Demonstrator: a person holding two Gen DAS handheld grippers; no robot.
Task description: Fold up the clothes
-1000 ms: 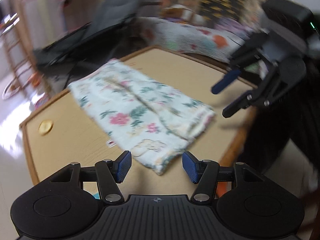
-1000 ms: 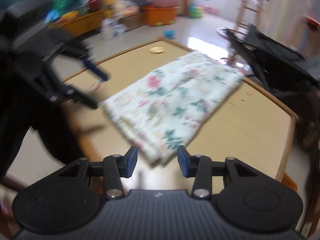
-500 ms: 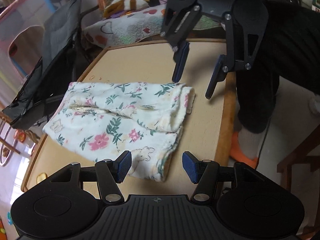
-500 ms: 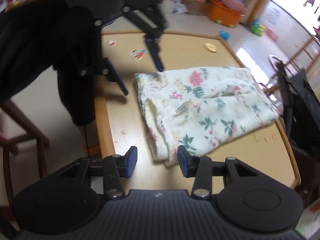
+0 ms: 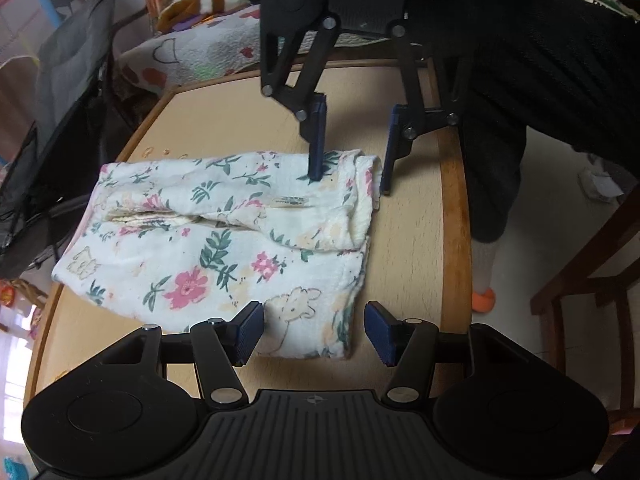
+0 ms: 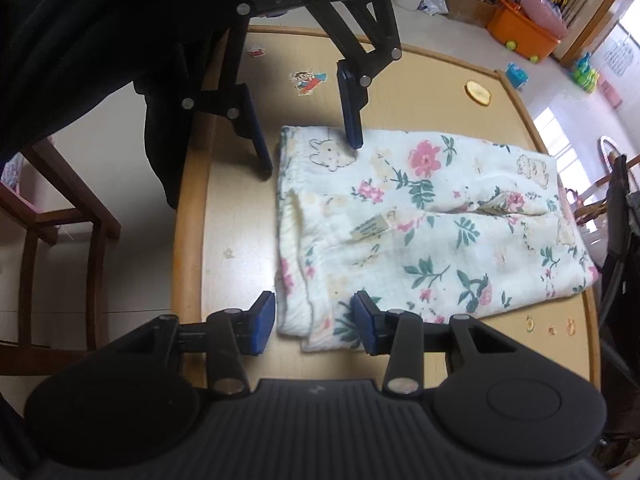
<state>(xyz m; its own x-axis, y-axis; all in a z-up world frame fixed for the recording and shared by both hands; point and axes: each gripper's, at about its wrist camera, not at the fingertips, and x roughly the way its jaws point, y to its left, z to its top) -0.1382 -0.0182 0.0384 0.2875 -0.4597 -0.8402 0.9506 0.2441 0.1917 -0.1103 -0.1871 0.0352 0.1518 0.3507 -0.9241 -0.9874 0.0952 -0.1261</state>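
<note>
A folded white garment (image 5: 208, 248) with pink flowers, green leaves and little bears lies flat on a tan wooden table (image 5: 408, 264). My left gripper (image 5: 314, 332) is open and low over the garment's near corner, which lies between its blue pads without being pressed. In the right wrist view the garment (image 6: 420, 216) runs off to the right, and my right gripper (image 6: 315, 326) is open astride its other corner on the same short edge. Each gripper shows in the other's view: the right gripper (image 5: 348, 184) has one fingertip on the cloth and one on bare table, as does the left gripper (image 6: 310, 158).
A person in dark clothes (image 5: 540, 72) stands at the table's long edge, with an orange slipper (image 5: 484, 300) on the floor. A wooden chair (image 5: 580, 280) stands beside. A dark folded frame (image 5: 60, 120) is past the far end. A sticker (image 6: 308, 80) and a yellow disc (image 6: 478, 92) sit on the table.
Both grippers have rolled and swung round to the garment's short edge on the person's side, and come lower over its two corners. The jaws stayed as wide as before.
</note>
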